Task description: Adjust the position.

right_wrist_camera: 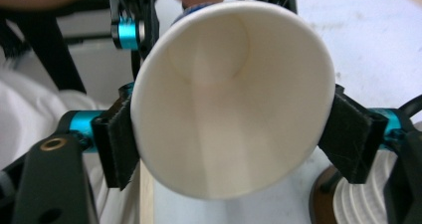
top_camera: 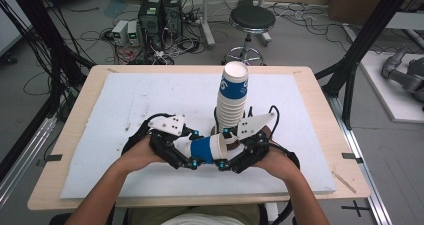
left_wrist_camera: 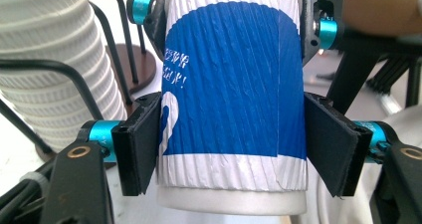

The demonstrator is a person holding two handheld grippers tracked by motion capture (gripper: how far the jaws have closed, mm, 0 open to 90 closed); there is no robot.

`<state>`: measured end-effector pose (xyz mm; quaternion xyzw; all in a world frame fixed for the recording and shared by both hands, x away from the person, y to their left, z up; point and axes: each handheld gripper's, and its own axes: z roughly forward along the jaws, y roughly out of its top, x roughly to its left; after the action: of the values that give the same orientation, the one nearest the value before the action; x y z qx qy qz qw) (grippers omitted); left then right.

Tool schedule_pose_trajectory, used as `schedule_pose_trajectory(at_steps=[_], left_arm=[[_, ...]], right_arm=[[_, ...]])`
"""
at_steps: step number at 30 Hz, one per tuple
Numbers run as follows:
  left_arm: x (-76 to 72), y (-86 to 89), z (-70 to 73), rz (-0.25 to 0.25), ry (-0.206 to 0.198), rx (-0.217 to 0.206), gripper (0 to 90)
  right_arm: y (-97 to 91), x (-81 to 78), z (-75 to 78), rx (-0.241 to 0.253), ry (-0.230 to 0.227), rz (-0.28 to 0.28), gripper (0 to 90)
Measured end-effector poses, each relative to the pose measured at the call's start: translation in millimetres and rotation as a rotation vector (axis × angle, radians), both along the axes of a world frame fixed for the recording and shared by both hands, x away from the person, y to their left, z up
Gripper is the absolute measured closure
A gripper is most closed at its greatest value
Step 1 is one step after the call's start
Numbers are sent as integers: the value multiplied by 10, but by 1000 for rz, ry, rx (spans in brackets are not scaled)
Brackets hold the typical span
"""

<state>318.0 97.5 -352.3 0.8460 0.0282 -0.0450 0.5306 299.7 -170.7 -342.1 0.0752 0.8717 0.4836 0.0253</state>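
I work over a pale wooden table (top_camera: 75, 150) topped with a white foam board (top_camera: 140, 100); beyond its far edge lie a grey floor strewn with black cables, two black computer towers (top_camera: 161, 12) and a round black stool (top_camera: 252, 19); black frame posts stand at both sides.

My left gripper (top_camera: 181, 155) sits left of centre near the board's front; its black pads press both flanks of a blue-and-white ribbed paper cup (top_camera: 206, 148) lying on its side in the air between my hands, base toward my left; the left gripper view shows the pads (left_wrist_camera: 142, 144) snug against the ribbed wall near the white base band, and small white print on the blue.

My right gripper (top_camera: 226, 161) meets the cup's open mouth; in the right gripper view its pads (right_wrist_camera: 117, 144) clamp the rim on either side, and I look into the plain white inside.

Just behind stands a tall stack of matching ribbed paper cups (top_camera: 232, 102) on a round brown base with black wire uprights (left_wrist_camera: 117, 45).
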Motion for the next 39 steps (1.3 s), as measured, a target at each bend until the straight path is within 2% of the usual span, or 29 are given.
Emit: schedule_pose_trajectory(at_steps=[3,5,7,8,12,14,18,20,22,24,25,32,36,39], left_arm=[[39,53,-35,19,43,-75,290],[61,82,-58,29,60,-117,290],[67,93,-79,31,63,-154,290],[74,97,-84,25,51,-154,290],[64,85,-100,25,56,-164,288],[65,84,-104,23,50,-150,290],[50,66,-114,34,38,-124,294],[17,45,-96,52,2,-81,281],[-18,4,-72,79,-29,-9,214],[-46,-34,-55,73,-64,40,208],[-51,-47,-55,71,-71,49,208],[-69,-141,-129,61,-83,139,240],[-70,-167,-154,44,-81,161,270],[-72,-182,-166,36,-75,167,274]], right_arm=[[-52,11,37,80,18,-31,187],[-92,28,61,127,12,-48,187],[-114,28,73,151,8,-59,187],[-116,25,75,154,2,-59,187],[-104,24,72,148,3,-58,190],[-97,33,69,137,-11,-54,214],[-96,34,73,98,16,-54,238],[-92,32,78,76,17,-52,238],[-86,36,86,53,0,-56,239],[-70,33,96,11,-11,-65,239],[-57,30,96,-5,-14,-65,238],[47,-2,70,-82,-15,-43,238],[78,-15,65,-128,-19,-39,239],[85,-20,65,-143,-18,-32,241]])
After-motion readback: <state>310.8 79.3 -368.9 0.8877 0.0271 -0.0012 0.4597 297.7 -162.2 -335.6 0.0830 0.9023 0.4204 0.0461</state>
